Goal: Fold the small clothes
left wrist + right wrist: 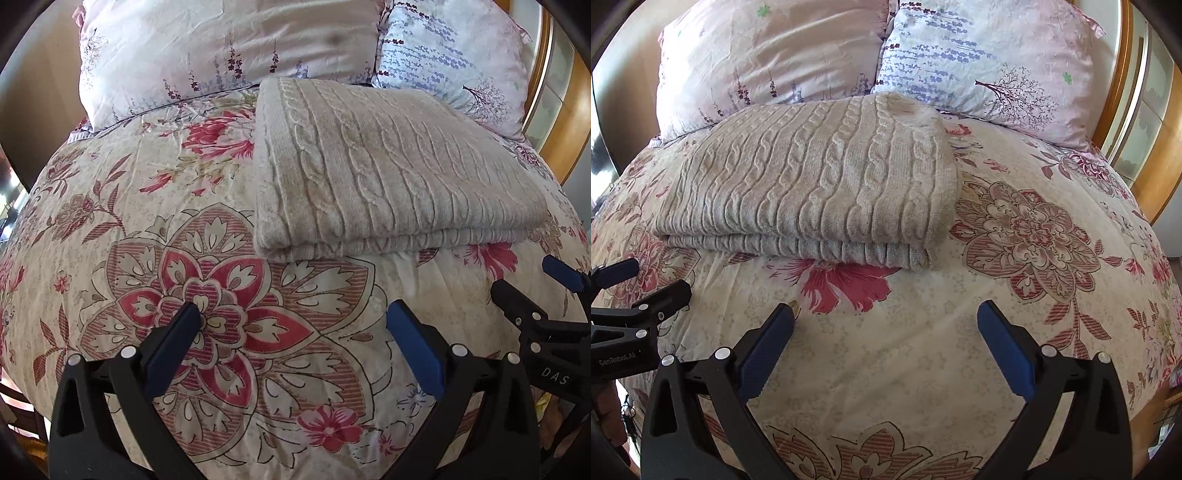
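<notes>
A cream cable-knit sweater (388, 170) lies folded into a flat rectangle on the floral bedspread (155, 229). It also shows in the right wrist view (812, 184). My left gripper (293, 314) is open and empty, above the bedspread a little short of the sweater's near left corner. My right gripper (886, 314) is open and empty, short of the sweater's near right edge. Each gripper shows at the edge of the other's view: the right one (546, 295) in the left wrist view, the left one (635, 295) in the right wrist view.
Two pillows (221, 48) (979, 59) lean at the head of the bed behind the sweater. A wooden bed frame (1160, 177) curves along the right side. The bedspread falls away at the left edge (22, 236).
</notes>
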Motion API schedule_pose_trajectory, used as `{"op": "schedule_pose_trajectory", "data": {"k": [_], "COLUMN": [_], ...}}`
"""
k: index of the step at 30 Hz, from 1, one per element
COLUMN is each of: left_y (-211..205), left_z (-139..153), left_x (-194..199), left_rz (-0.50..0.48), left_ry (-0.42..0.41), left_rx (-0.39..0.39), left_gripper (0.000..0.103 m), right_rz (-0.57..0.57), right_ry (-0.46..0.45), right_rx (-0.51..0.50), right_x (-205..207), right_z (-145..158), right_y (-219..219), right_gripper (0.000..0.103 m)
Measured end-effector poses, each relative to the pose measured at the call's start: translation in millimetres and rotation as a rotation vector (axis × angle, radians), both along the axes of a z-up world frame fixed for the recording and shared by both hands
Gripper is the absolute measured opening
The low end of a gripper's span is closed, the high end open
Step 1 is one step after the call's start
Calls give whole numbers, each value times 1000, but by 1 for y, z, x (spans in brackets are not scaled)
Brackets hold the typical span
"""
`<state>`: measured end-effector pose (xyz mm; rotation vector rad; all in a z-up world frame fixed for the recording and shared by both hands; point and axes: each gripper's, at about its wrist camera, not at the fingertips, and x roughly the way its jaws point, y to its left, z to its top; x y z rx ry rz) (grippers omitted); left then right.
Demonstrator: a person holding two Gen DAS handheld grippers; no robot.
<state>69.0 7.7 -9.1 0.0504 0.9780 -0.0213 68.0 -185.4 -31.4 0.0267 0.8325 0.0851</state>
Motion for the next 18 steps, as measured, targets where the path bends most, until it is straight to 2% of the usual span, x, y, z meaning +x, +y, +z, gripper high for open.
{"op": "schedule_pose_trajectory", "data": {"k": [9,18], "left_y": [-2,-2], "left_z": [-1,-1], "left_x": [-4,-5], "left_rz": [12,15], "left_ry": [-19,-32], "left_rx": [3,5], "left_gripper": [101,101], "right_rz": [-8,1], "right_ry": [10,5], "right_rx": [42,41], "right_x": [1,1], "right_z": [-4,-4], "right_y": [-5,-4], "right_gripper": [102,102]}}
